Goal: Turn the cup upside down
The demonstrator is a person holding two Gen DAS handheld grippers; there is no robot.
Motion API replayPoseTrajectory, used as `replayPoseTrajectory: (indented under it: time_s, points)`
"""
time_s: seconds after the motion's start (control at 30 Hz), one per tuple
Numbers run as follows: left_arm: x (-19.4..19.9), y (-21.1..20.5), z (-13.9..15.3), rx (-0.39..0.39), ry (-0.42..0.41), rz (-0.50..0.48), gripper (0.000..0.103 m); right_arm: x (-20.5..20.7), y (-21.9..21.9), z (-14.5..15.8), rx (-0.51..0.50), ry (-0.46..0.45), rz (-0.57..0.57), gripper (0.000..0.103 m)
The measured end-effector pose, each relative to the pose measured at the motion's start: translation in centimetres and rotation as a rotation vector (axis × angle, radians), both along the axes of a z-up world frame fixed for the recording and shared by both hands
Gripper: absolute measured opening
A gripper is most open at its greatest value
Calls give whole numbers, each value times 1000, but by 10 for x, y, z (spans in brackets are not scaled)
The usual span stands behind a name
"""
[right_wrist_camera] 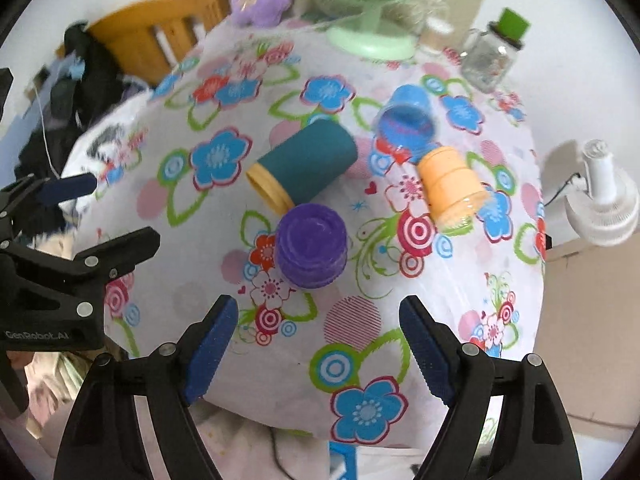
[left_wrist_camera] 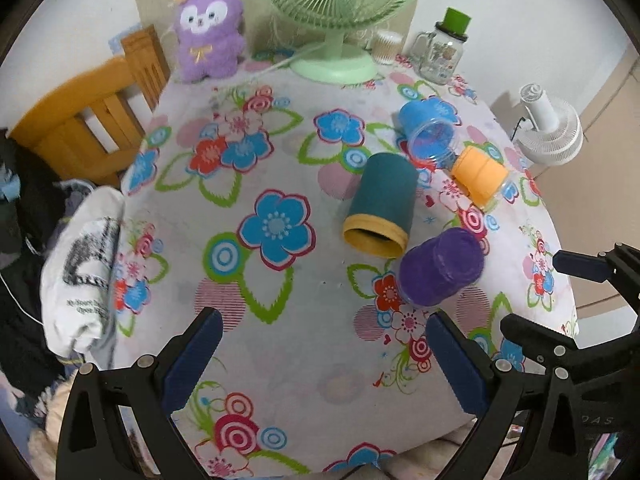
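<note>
purple cup [right_wrist_camera: 311, 246] stood bottom-up near the tabletop's [right_wrist_camera: 400, 360] front edge | straight ahead of right claw [right_wrist_camera: 318, 350], nearer than left claw [left_wrist_camera: 324, 360] | teal cup [right_wrist_camera: 304, 164] lay sideways just behind | both claws spread wide, holding nothing

A purple plush toy [left_wrist_camera: 209, 28], a green fan [left_wrist_camera: 335, 20] and a green-lidded glass jar [left_wrist_camera: 444, 50] are seen at the floral-clothed desk's [left_wrist_camera: 280, 152] far edge.

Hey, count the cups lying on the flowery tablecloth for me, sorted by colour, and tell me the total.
Teal cup: 1
Purple cup: 1
Blue cup: 1
Orange cup: 1
Total: 4
</note>
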State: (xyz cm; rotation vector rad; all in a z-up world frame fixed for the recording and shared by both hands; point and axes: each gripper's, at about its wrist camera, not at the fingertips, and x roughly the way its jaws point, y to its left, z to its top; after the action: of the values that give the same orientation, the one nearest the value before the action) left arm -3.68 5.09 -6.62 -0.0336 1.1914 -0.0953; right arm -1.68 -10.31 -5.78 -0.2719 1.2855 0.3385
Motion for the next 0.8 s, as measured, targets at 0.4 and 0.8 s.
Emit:
replayPoseTrajectory:
  time_s: [0.4,0.8]
  points:
    - [-27,-23,48,42,-86,57,103,-25,-34,49,32,-169,-97,85]
    - [-46,-39,74,40,-168,93,103,-43,-60,77,99,-299,-240,95]
